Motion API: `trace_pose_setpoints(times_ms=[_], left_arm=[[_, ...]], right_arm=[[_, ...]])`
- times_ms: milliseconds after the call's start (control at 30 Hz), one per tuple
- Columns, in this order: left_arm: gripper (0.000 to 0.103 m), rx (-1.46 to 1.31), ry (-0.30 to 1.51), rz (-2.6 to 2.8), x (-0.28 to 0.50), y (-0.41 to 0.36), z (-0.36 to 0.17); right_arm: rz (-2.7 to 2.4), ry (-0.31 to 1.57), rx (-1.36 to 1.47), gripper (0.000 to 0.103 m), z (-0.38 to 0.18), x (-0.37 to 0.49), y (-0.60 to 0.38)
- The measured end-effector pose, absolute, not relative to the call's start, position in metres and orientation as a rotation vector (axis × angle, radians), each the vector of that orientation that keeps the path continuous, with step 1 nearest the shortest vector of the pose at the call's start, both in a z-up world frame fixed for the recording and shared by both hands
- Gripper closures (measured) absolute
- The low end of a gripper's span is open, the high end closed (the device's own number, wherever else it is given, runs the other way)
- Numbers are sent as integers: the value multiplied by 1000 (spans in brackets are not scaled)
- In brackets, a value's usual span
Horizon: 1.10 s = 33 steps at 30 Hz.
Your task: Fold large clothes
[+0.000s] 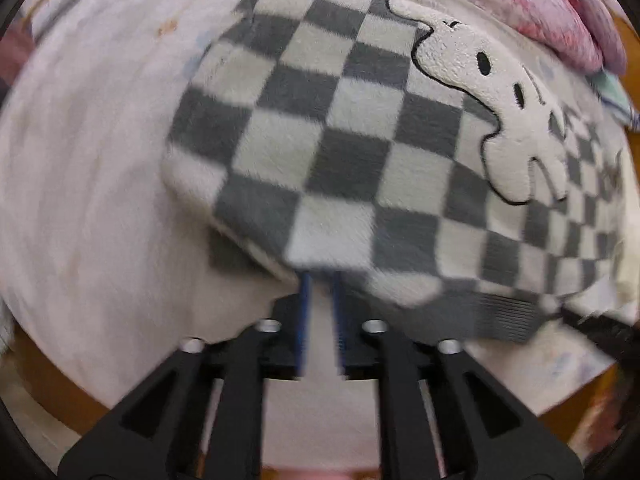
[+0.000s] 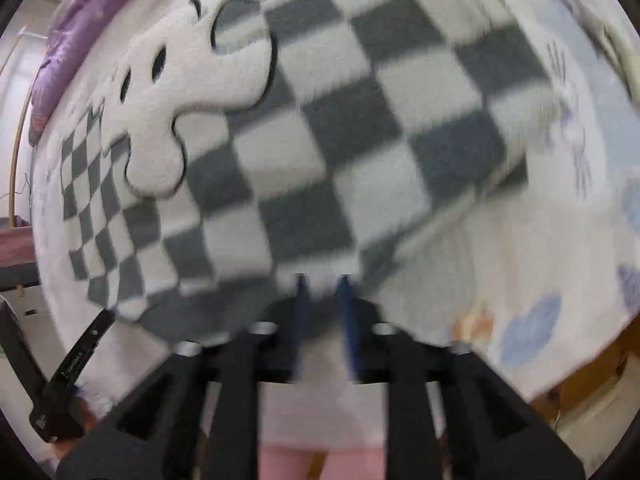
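Note:
A fleece garment (image 1: 320,140) in grey and white checks lies folded on the bed, with a white cartoon patch (image 1: 500,112) toward its far side. My left gripper (image 1: 321,280) points down at its near edge, with a gap between the blue pads in which the sheet shows; the tips are just at the fleece. From the other side the same garment (image 2: 360,140) and patch (image 2: 180,100) fill the right wrist view. There my right gripper (image 2: 323,280) stands at the near edge too, pads apart, nothing pinched between them.
A pale printed bed sheet (image 1: 80,160) (image 2: 500,280) lies under the garment. Pink and purple cloth (image 1: 560,12) (image 2: 72,40) is heaped at the far side. The wooden bed edge (image 1: 48,392) (image 2: 592,372) runs close by. A black finger of the other gripper (image 2: 76,360) shows at lower left.

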State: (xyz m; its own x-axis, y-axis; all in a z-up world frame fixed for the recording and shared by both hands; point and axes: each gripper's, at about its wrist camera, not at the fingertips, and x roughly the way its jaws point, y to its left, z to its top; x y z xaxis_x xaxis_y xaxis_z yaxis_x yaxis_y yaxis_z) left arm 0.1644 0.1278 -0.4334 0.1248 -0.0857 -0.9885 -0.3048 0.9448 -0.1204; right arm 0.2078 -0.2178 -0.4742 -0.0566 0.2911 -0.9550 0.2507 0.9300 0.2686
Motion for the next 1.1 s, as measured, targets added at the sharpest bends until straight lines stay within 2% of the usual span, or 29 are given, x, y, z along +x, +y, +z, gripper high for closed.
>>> trace_pose_setpoints(times_ms=[33,100,200,267,300,333,367,400,600,767,800,867,900,933,1033,1100], left_arm=[[56,-398,1464,169,164,130,-434],[56,-553,1454,176,163,132,-434],[49,-639,1446,224,168,132,-446],[49,-645,1469,278,179,135,-454],[50,-670,1482,293,186,138,-457],[58,-717,1478,302,192,142,-460],[78,-738,1473,317,198,143,-460],[92,-722,1484,317,206,146,-456],[92,-638,1309,189,226,138,-384],[92,-576,1229,139,232,130,-345],[92,-569,1220,132,224,131,-342],[92,-569,1166,87,227,124,-325],[92,-558,1124,65,222,126,-316],[92,-545,1088,44,225,127,-310],[92,-517,983,-33,218,124,-300],[91,-492,942,-50,201,128,-322]], right_arm=[[4,1691,474,47,-476,203,-217],[-38,1683,705,48,-478,194,-224],[-139,1666,876,48,-482,188,-229],[-185,1660,966,48,-488,194,-225],[-202,1665,981,48,-491,199,-225],[-210,1681,989,48,-494,206,-221],[-209,1695,995,48,-497,213,-220],[-213,1718,1004,48,-497,215,-214],[-189,1750,1143,40,-502,223,-202],[-260,1618,1486,39,-525,235,-195],[-264,1584,1509,40,-526,243,-193],[-232,1489,1523,56,-525,269,-189],[-180,1425,1542,73,-523,282,-188],[-91,1337,1560,83,-518,301,-182],[168,1082,1568,86,-495,330,-179],[325,982,1471,86,-484,327,-176]])
